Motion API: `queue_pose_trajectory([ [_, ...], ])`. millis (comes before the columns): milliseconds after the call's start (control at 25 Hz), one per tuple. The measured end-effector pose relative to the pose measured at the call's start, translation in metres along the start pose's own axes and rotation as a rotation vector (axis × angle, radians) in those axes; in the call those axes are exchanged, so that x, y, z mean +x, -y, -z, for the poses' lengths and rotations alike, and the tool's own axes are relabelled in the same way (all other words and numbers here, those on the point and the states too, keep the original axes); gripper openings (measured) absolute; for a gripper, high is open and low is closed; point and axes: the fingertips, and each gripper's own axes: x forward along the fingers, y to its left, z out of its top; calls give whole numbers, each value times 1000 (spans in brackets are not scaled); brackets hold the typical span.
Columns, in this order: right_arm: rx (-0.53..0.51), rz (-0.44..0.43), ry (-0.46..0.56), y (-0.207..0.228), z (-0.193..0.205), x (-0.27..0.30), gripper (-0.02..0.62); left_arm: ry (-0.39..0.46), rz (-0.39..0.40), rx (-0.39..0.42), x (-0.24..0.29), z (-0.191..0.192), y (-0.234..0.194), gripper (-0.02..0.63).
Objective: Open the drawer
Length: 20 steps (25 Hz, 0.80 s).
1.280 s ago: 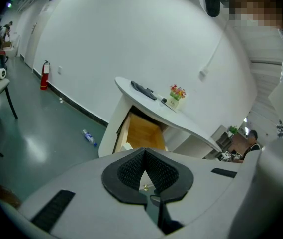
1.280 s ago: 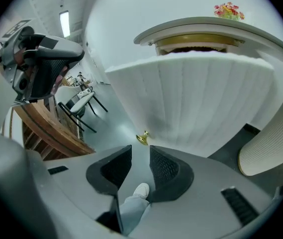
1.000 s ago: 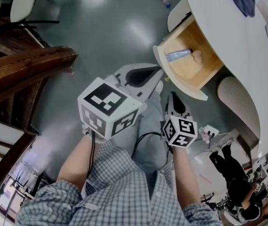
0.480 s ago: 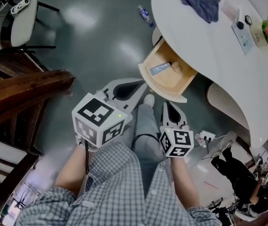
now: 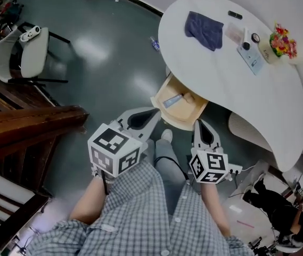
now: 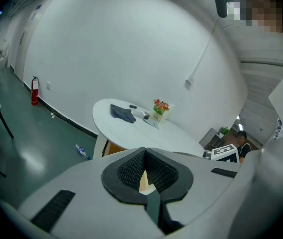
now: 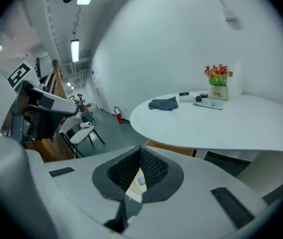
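The wooden drawer (image 5: 168, 116) stands pulled out from under the white oval table (image 5: 231, 73); a bluish tube (image 5: 173, 100) lies inside it. Both grippers hang above the person's legs, short of the drawer and apart from it. My left gripper (image 5: 155, 111) is shut with nothing held, and its marker cube (image 5: 114, 152) sits low left. My right gripper (image 5: 198, 124) is also shut and empty. In the left gripper view the left gripper (image 6: 144, 150) points towards the table, with the drawer (image 6: 112, 148) showing under it. The right gripper (image 7: 141, 148) faces the table edge.
On the table lie a dark cloth (image 5: 204, 30), small devices and a flower pot (image 5: 281, 39). A white chair (image 5: 31, 49) stands far left, wooden steps (image 5: 29, 121) at left. A bottle (image 5: 154, 43) lies on the green floor. A person (image 5: 279, 212) sits low right.
Both grippers have risen and drawn back from the open drawer. The view has lifted too, so the drawer looks smaller and the whole table top now shows.
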Motion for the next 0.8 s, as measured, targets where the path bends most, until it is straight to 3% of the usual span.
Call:
queue_pose_trajectory([
  [560,-71,51,251,20,-119,-55,9,94,2,114,-16,-71,30,3],
  [800,-68,60,303,22,-137,-65,9,114,5,147,-19,-85,38,3],
])
